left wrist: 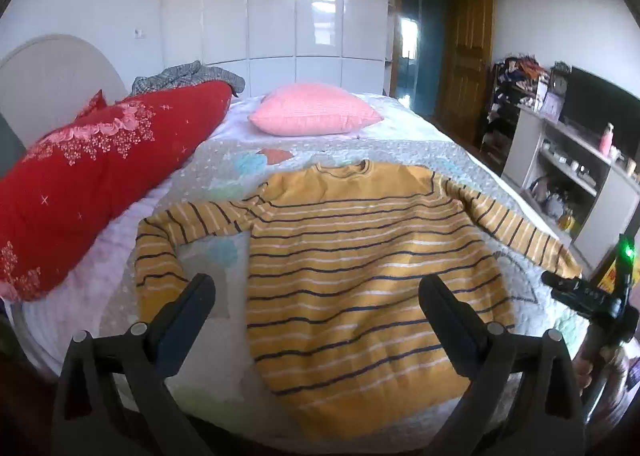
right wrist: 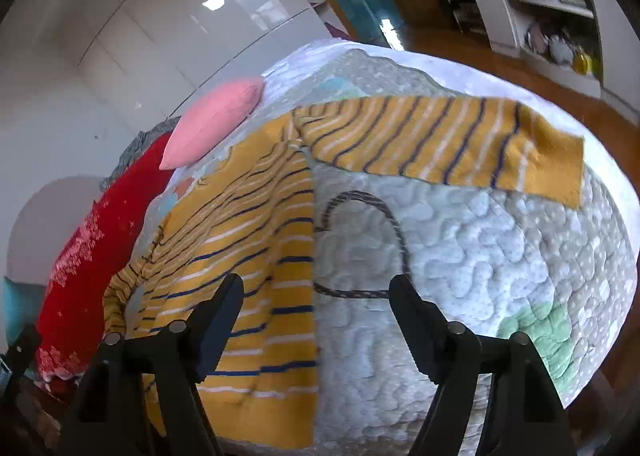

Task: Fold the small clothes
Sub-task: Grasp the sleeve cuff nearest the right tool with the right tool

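A yellow sweater (left wrist: 360,256) with dark and white stripes lies flat, front up, on the quilted bed (left wrist: 432,147), neck toward the pillows. Its left sleeve (left wrist: 180,223) bends down beside the body. The right sleeve (right wrist: 440,143) stretches out toward the bed's edge. My left gripper (left wrist: 316,282) hovers open above the lower half of the sweater, with nothing between its fingers. My right gripper (right wrist: 318,282) is open over the sweater's right side edge (right wrist: 296,296) and bare quilt, gripping nothing. In the left wrist view its black frame with a green light (left wrist: 626,252) shows at the right.
A large red embroidered cushion (left wrist: 100,175) lies along the bed's left side, and a pink pillow (left wrist: 316,113) sits at the head. White shelves (left wrist: 560,159) with small items stand right of the bed across wooden floor (right wrist: 520,67). A glossy wardrobe (left wrist: 280,15) fills the back wall.
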Motion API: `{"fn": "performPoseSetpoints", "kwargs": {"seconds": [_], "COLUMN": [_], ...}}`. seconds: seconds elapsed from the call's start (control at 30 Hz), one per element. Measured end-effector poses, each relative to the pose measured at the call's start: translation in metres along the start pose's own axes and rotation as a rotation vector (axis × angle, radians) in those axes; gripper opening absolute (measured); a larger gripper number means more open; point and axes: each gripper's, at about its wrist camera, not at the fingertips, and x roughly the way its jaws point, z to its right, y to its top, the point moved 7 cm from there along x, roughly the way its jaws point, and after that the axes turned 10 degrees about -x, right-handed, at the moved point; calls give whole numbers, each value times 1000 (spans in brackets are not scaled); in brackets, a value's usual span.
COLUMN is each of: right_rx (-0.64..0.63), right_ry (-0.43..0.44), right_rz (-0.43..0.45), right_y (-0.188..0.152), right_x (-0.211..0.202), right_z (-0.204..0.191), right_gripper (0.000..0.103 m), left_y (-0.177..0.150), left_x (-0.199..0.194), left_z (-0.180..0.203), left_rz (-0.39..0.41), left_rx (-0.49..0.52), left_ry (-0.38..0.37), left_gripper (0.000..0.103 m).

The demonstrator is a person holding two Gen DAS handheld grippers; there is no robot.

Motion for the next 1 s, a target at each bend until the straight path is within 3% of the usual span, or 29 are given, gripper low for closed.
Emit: {"fn": "performPoseSetpoints", "kwargs": {"seconds": [0.27, 0.5, 0.67, 0.83, 0.87, 0.9, 0.93, 0.97, 1.0], "right_rx": [147, 219, 251, 379, 410, 435, 444, 444, 433], "right_ry": [-3, -112, -197, -238, -233, -232, -226, -209, -194], "right_rz": [84, 48, 96, 161, 157, 146, 137, 125, 118], "right_y": [12, 19, 46, 74, 77, 81, 85, 91, 97], "right_x": [-2, 24, 35, 33, 37, 42, 49, 50, 57], "right_z": [62, 98, 117, 152, 159, 166, 169, 170, 170], "right_gripper": [78, 78, 78, 77, 70, 53, 43, 22, 11], "left_y": [-24, -28, -27, -31, -31, -31, -32, -33, -34], "left_x": [32, 58, 70, 88, 89, 89, 90, 90, 90], "left_z": [-10, -29, -35, -31, -29, -27, -25, -24, -24], "left_rz": [-125, -176, -196, -248, -250, -247, -242, -241, -241], "left_rx": [-53, -120, -123, -145, -149, -151, -151, -149, -147], "left_ry": [-22, -19, -25, -41, -48, -53, -56, -57, -60], "left_gripper": [101, 101, 101, 101, 101, 101, 101, 101, 101]}}
